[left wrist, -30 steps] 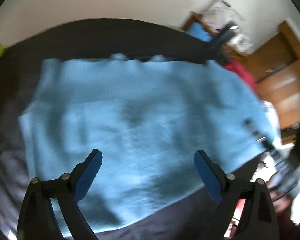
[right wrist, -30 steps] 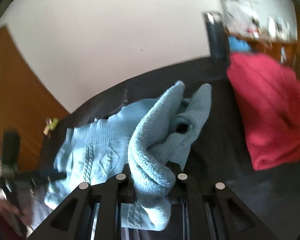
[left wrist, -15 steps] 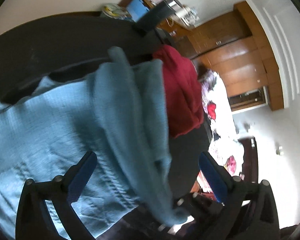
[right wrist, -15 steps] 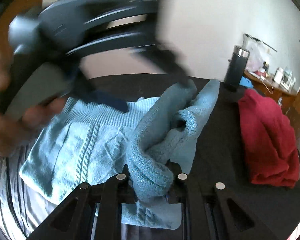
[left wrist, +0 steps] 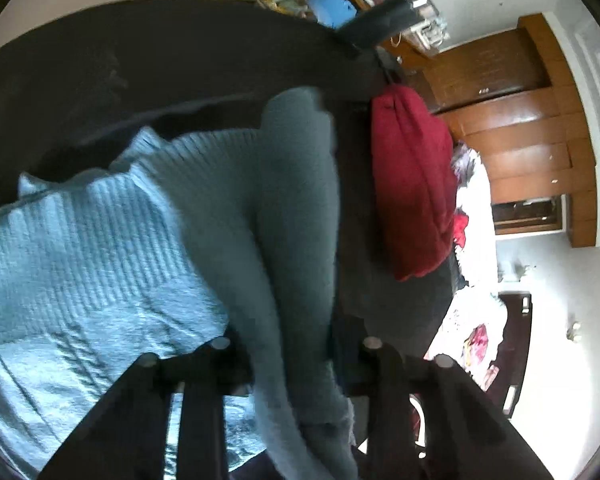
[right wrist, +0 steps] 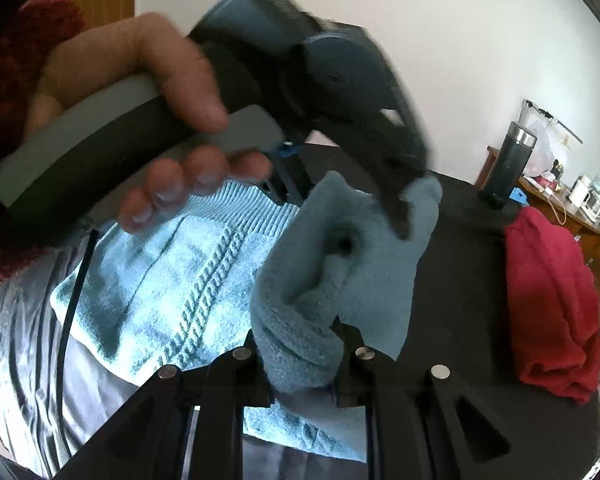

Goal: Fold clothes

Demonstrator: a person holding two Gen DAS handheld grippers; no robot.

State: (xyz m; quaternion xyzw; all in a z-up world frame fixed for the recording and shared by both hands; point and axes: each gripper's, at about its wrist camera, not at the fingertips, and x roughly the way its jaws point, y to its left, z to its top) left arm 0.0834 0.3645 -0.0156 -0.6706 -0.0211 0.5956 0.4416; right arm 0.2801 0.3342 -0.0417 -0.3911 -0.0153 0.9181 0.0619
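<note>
Left wrist view: the left gripper (left wrist: 296, 364) has its fingers clenched on a sleeve (left wrist: 300, 208) of the light blue sweater (left wrist: 100, 264), spread over the dark desk (left wrist: 160, 60) (a red garment (left wrist: 412, 184) lies beside it).
Right wrist view: the right gripper (right wrist: 300, 360) pinches a bunched sleeve fold (right wrist: 300, 320); a hand (right wrist: 140, 92) holds the left gripper above the sweater.
</note>
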